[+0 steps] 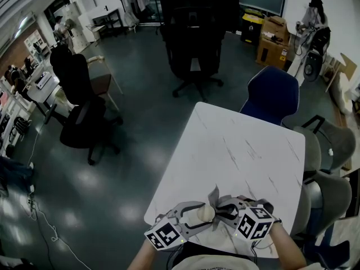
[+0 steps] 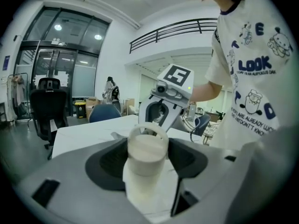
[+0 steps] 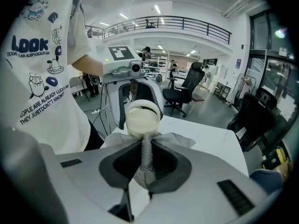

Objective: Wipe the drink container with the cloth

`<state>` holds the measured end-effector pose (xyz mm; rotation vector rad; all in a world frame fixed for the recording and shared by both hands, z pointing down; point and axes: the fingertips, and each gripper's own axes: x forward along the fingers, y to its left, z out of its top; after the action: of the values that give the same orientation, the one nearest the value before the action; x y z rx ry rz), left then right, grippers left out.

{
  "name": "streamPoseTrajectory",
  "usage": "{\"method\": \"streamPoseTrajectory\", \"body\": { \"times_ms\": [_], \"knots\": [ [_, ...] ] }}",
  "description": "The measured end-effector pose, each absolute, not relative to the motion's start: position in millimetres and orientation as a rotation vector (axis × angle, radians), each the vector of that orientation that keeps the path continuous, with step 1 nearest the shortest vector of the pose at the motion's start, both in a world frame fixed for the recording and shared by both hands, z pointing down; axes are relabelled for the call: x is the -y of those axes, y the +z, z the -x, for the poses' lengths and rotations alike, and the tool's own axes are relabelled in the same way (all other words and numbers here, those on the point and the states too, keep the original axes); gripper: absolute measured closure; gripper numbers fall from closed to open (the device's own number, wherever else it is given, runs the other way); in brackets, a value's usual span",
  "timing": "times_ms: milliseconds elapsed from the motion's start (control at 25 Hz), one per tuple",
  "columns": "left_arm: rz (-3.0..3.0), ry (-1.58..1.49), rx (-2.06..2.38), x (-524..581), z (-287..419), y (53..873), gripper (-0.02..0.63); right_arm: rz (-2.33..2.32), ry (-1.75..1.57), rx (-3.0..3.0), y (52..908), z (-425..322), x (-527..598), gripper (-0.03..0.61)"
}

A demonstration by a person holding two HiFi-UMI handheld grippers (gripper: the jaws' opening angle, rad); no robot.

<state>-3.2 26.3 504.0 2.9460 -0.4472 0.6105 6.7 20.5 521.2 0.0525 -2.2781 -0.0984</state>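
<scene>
A cream drink container (image 1: 206, 212) with a loop handle on its lid is held above the near edge of the white table (image 1: 236, 151). My left gripper (image 1: 198, 214) is shut on the container's body (image 2: 145, 164), lid pointing away. Facing it, my right gripper (image 1: 226, 210) is shut on a grey mesh cloth (image 3: 145, 155). The cloth's spread end touches the container (image 3: 141, 118) just under its lid. In the left gripper view, the right gripper (image 2: 161, 113) stands right behind the container. The person's white printed shirt fills one side of both gripper views.
A blue chair (image 1: 273, 94) stands at the table's far right corner and grey chairs (image 1: 326, 145) along its right side. A black office chair (image 1: 194, 55) is beyond the table, and another black chair (image 1: 84, 114) is on the floor at left.
</scene>
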Motion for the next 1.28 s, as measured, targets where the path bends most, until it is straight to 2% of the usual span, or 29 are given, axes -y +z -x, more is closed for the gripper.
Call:
{"method": "streamPoseTrajectory", "body": {
  "times_ms": [520, 1280],
  "knots": [
    [-2.999, 0.676, 0.114, -32.5, 0.4, 507.0, 0.341, -0.001, -0.178, 2.248, 515.0, -7.1, -18.1, 0.522],
    [-2.998, 0.654, 0.097, -32.4, 1.2, 504.7, 0.341, 0.009, -0.126, 2.231, 543.3, -6.1, -15.3, 0.522]
  ]
}}
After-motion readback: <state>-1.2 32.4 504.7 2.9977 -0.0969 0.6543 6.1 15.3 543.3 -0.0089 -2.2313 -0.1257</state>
